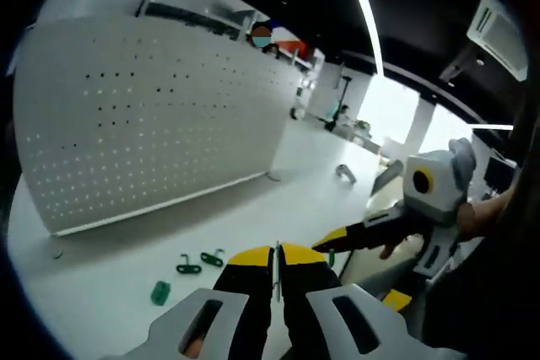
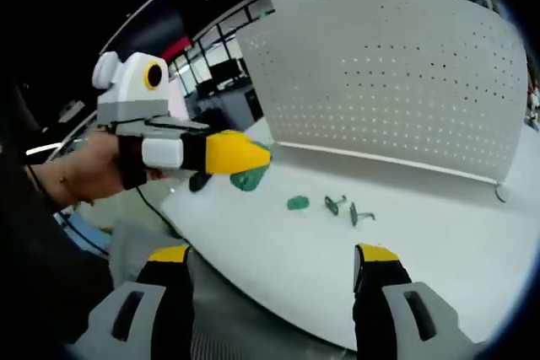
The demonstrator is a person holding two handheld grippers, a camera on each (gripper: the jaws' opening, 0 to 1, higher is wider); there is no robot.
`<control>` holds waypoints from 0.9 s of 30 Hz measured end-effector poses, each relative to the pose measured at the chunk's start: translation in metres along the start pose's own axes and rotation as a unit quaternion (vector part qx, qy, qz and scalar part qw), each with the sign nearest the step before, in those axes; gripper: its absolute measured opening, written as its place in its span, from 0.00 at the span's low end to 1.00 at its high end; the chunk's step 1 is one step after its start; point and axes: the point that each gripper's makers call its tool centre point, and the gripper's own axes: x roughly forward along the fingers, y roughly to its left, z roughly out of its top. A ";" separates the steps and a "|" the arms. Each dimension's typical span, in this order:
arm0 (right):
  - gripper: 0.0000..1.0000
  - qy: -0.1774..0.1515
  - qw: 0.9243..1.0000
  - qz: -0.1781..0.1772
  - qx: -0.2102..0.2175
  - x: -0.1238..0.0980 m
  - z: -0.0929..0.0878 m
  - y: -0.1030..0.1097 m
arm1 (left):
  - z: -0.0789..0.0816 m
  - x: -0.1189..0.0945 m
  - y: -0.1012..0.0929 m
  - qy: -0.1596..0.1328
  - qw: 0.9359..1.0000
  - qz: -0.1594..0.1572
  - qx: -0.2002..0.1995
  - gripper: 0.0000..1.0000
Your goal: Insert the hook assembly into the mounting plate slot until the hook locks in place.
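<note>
Yellow-tipped left claw clamped shut, empty; right claw wide open, empty.

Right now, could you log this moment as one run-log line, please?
left gripper shut, empty | right gripper open | green hooks lying on table | pegboard upright, unhooked

grey grippers, black jaws tipped yellow; dark sleeve.
</note>
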 end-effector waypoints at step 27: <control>0.13 -0.071 0.988 0.059 0.125 -0.001 0.048 0.028 | 0.008 -0.015 -0.007 -0.048 0.997 0.005 -0.055 0.02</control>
